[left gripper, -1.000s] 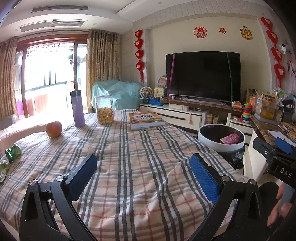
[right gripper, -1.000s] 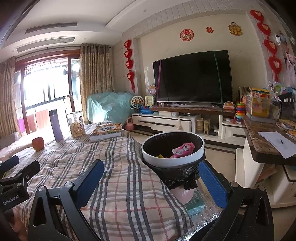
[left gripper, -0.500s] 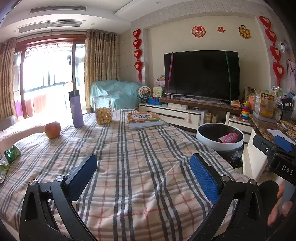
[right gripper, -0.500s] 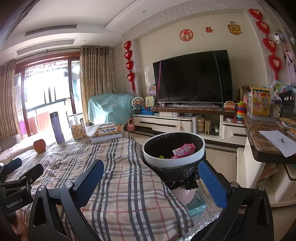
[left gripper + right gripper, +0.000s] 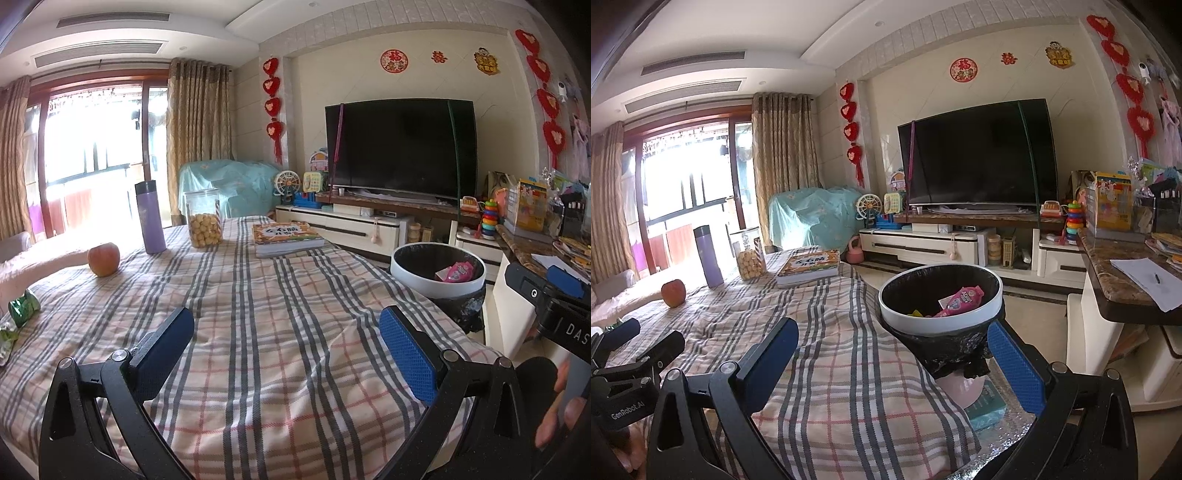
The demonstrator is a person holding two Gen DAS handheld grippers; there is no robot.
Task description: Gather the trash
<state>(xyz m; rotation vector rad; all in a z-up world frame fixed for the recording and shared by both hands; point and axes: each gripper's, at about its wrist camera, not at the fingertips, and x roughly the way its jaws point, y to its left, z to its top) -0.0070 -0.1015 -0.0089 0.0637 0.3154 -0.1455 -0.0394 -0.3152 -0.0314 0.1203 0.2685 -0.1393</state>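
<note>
Now my left gripper (image 5: 286,349) spread wide over the plaid worktop (image 5: 280,295), green wrapper (image 5: 24,302) at far left, my right gripper (image 5: 892,352) spread beside the trash bin (image 5: 940,321), pink packet (image 5: 958,299) inside.

daylight fr. window (image 5: 88,155), blown out | room bright, sharp | fisheye warp + dark corners

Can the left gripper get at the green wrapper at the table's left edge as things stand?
Probably yes. The left gripper is open and empty, and only bare checked cloth lies between it and the green wrapper; the apple sits farther back.
</note>
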